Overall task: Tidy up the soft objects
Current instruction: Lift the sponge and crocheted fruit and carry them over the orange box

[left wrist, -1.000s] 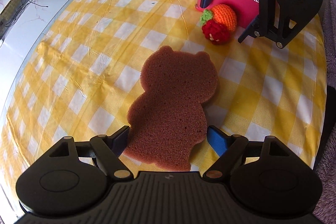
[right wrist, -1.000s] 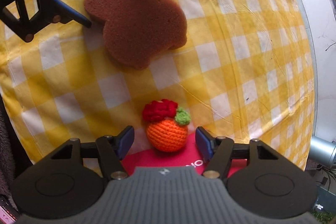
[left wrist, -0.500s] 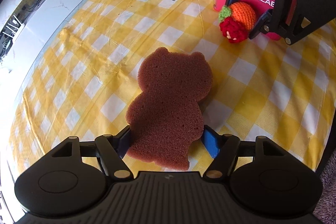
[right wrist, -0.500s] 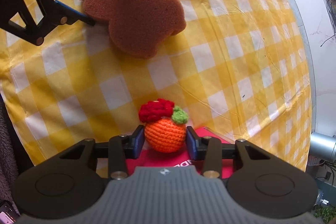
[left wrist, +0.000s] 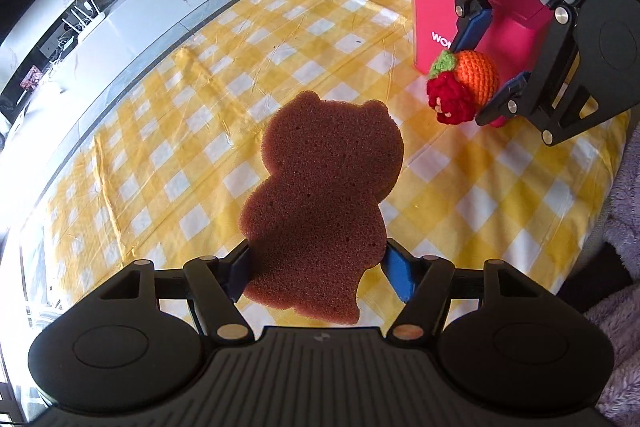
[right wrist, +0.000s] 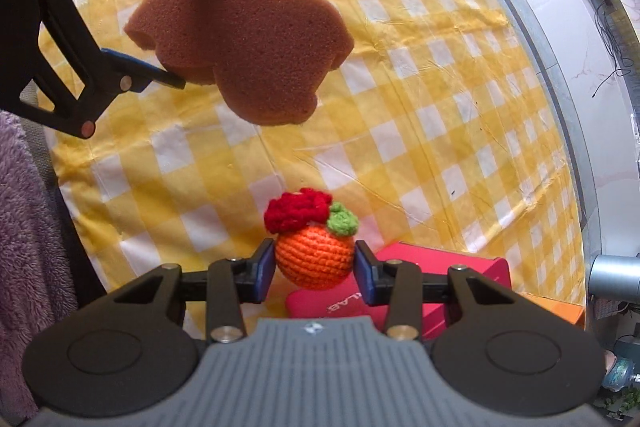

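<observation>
Holding the bear sponge point(left wrist: 320, 187) crosswise in my left claw point(left wrist: 316, 267); right claw point(right wrist: 314, 267) grips the knitted orange point(right wrist: 314, 255), pink box point(right wrist: 404, 287) at four o'clock.

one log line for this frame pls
left gripper: shut on brown bear-shaped sponge, lifted | right gripper: shut on orange crochet fruit, lifted

Bright daylight, sharp focus, soft shadows, strong fisheye bending at edges

Black gripper point(left wrist: 318, 267) linkages, blue pads point(left wrist: 396, 273), silver screws.
</observation>
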Action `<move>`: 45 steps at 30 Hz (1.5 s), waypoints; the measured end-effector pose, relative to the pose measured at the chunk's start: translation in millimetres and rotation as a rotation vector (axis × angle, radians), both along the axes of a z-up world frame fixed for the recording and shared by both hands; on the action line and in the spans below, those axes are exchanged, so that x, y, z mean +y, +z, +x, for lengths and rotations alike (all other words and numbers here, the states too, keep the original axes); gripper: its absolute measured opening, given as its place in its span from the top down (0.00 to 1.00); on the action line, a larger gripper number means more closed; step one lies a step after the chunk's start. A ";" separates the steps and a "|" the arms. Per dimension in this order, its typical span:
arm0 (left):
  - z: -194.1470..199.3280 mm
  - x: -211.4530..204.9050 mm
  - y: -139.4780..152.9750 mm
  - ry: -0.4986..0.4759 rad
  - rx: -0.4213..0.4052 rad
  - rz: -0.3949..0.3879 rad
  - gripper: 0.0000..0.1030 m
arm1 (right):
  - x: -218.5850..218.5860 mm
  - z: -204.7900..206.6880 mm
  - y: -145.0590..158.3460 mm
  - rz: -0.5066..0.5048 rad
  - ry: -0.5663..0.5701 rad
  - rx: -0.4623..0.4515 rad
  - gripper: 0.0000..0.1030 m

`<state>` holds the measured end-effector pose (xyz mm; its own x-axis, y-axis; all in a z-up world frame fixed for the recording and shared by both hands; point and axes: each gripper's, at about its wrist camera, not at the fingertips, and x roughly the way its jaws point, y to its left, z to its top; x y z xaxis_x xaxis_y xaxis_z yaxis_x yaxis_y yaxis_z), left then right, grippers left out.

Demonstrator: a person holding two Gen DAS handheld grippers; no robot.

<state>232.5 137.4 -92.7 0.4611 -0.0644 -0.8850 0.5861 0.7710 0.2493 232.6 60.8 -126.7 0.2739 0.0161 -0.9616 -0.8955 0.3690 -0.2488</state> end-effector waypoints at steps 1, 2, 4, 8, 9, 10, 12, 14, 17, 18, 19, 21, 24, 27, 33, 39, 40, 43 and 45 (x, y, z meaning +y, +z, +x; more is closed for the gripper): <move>-4.5 -1.7 3.7 0.001 -0.003 0.000 0.25 | -2.0 -4.6 5.0 0.010 0.000 -0.004 0.60; -10.0 -4.4 7.7 0.001 -0.011 0.003 0.25 | -4.2 -8.3 9.2 0.019 -0.001 -0.008 0.60; -18.7 -8.9 15.9 0.012 -0.022 0.009 0.25 | -8.7 -18.3 18.9 0.035 -0.001 -0.016 0.60; -37.3 -19.3 35.7 0.050 -0.054 0.005 0.25 | -23.0 -38.5 40.3 0.077 -0.014 -0.047 0.60; -42.7 -23.2 40.5 0.059 -0.063 0.005 0.25 | -27.9 -42.8 45.7 0.093 -0.022 -0.056 0.60; -48.2 -26.8 45.6 0.067 -0.075 0.007 0.25 | -33.4 -47.2 51.6 0.110 -0.033 -0.068 0.60; -59.8 -36.5 54.2 0.082 -0.097 0.005 0.25 | -45.9 -55.1 62.7 0.152 -0.063 -0.089 0.60; -69.6 -46.7 61.6 0.095 -0.106 -0.004 0.25 | -60.1 -63.5 72.8 0.190 -0.097 -0.107 0.60; -82.7 -60.5 71.7 0.117 -0.123 -0.037 0.25 | -85.2 -78.0 85.9 0.234 -0.143 -0.138 0.60; -86.6 -66.1 76.4 0.124 -0.127 -0.057 0.25 | -94.4 -81.9 89.7 0.248 -0.160 -0.149 0.60; -90.4 -71.4 80.8 0.130 -0.133 -0.080 0.25 | -104.0 -86.3 93.3 0.263 -0.178 -0.159 0.60; -97.4 -82.2 89.9 0.153 -0.139 -0.137 0.25 | -126.1 -96.8 100.0 0.296 -0.218 -0.184 0.60; -102.3 -98.3 100.3 0.206 -0.139 -0.246 0.25 | -159.0 -111.4 105.4 0.341 -0.281 -0.222 0.60; -103.1 -115.6 107.3 0.242 -0.125 -0.350 0.25 | -194.7 -123.0 105.7 0.387 -0.363 -0.256 0.60; -91.2 -158.9 111.9 0.267 -0.068 -0.484 0.25 | -258.2 -132.8 104.0 0.472 -0.534 -0.318 0.60; -63.0 -204.5 106.9 0.254 -0.002 -0.536 0.25 | -306.0 -129.4 94.5 0.578 -0.693 -0.391 0.60; -57.5 -209.8 105.7 0.256 0.010 -0.544 0.25 | -312.5 -127.6 92.5 0.589 -0.703 -0.407 0.60; -38.6 -228.2 98.8 0.258 0.051 -0.567 0.25 | -328.4 -118.9 83.7 0.612 -0.736 -0.421 0.60; -26.0 -238.7 94.7 0.254 0.072 -0.573 0.25 | -340.3 -110.7 77.0 0.621 -0.766 -0.419 0.60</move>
<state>206.5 -101.3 2.1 0.4649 -0.4337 -0.7719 0.3674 0.8877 -0.2775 121.9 -279.4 -49.6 0.7252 0.1536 -0.6712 -0.2583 0.9643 -0.0584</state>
